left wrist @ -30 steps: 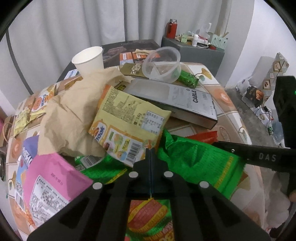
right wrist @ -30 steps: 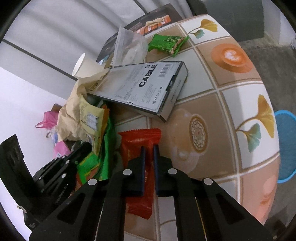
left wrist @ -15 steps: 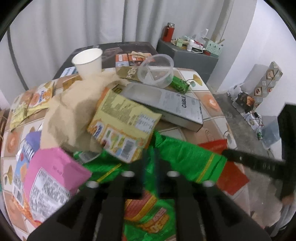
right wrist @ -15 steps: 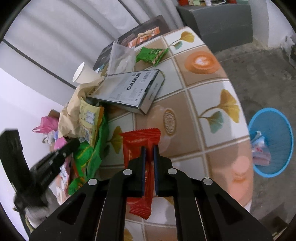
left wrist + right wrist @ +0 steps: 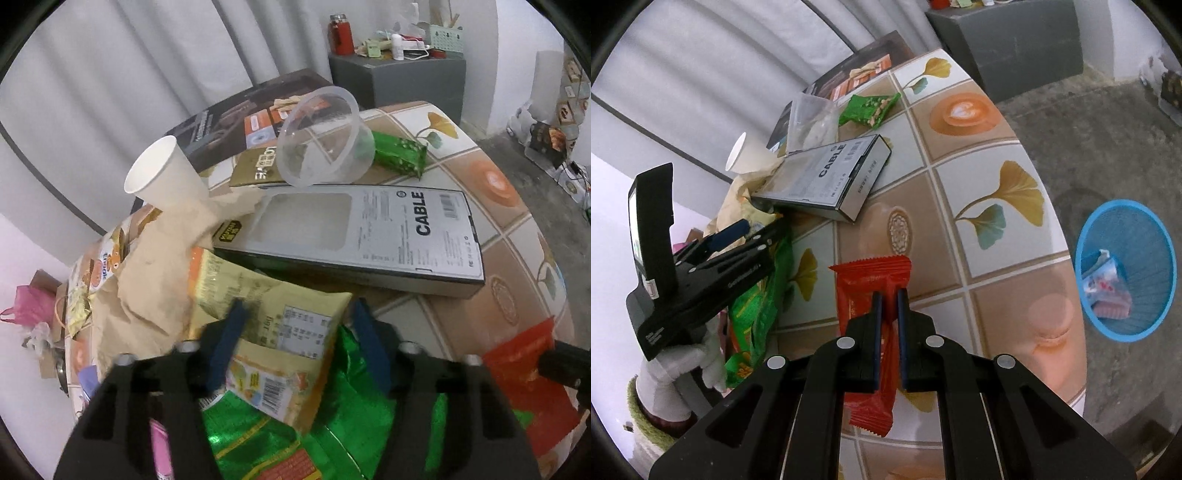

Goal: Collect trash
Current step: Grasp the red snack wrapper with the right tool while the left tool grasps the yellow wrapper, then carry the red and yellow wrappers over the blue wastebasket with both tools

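Note:
My right gripper (image 5: 888, 306) is shut on a red wrapper (image 5: 871, 273), held above the tiled table (image 5: 960, 155) near its edge. Down on the floor to the right stands a blue basket (image 5: 1126, 269) with one wrapper inside. My left gripper (image 5: 299, 321) hangs over the trash pile with its jaws opening. A yellow snack bag (image 5: 273, 306) lies between its blue pads, which do not press on it. In the left wrist view the red wrapper (image 5: 517, 373) shows at the right edge. The left gripper (image 5: 738, 229) shows at the left in the right wrist view.
Around the yellow bag lie a green snack bag (image 5: 351, 406), a crumpled brown paper bag (image 5: 155, 266) and a grey CABLE box (image 5: 369, 236). Behind them are a paper cup (image 5: 162, 177), a tipped clear tub (image 5: 321, 136) and a small green packet (image 5: 399, 155).
The left gripper's jaws went from shut to open as it moved forward over the yellow bag. The right gripper carried the red wrapper toward the table's edge, and the blue basket came into view.

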Tool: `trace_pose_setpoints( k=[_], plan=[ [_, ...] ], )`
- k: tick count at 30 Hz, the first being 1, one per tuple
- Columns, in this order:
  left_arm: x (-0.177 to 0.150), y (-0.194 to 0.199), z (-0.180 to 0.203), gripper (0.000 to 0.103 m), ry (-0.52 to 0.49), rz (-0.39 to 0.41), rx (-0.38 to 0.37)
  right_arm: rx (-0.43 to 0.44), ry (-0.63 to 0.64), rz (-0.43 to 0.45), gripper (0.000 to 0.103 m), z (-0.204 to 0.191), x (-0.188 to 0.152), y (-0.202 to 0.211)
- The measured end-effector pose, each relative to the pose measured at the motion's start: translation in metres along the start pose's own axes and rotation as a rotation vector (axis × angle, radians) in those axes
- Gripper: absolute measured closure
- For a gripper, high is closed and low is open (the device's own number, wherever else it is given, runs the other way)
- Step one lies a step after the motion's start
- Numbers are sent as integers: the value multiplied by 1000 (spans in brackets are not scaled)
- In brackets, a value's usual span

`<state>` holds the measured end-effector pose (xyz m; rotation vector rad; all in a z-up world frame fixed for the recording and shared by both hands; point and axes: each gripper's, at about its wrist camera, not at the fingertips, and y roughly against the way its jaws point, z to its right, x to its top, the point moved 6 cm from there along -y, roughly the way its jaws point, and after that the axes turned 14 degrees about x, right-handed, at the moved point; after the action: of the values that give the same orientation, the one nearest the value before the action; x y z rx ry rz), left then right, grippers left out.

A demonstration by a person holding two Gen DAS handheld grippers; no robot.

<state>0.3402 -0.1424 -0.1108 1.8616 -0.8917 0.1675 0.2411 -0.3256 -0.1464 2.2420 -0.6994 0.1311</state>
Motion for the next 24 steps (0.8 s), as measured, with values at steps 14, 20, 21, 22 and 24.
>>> trace_pose_setpoints(
  k=[14, 20, 21, 22, 24],
  plan=[
    [-9, 36, -16, 92, 88, 71, -86, 36, -11, 11, 97, 5, -4, 10],
    [-19, 70, -32, 94, 131, 140, -121, 42, -7, 24, 97, 4, -8, 21],
    [-22, 78, -34, 95, 141, 150, -132, 45, -7, 28, 97, 4, -8, 24],
    [-23, 84, -36, 95, 147, 158, -132, 46, -9, 33, 97, 4, -8, 26],
    [-27, 100, -42, 96, 170, 195, -150, 56, -14, 40, 97, 5, -10, 31]
  ],
)
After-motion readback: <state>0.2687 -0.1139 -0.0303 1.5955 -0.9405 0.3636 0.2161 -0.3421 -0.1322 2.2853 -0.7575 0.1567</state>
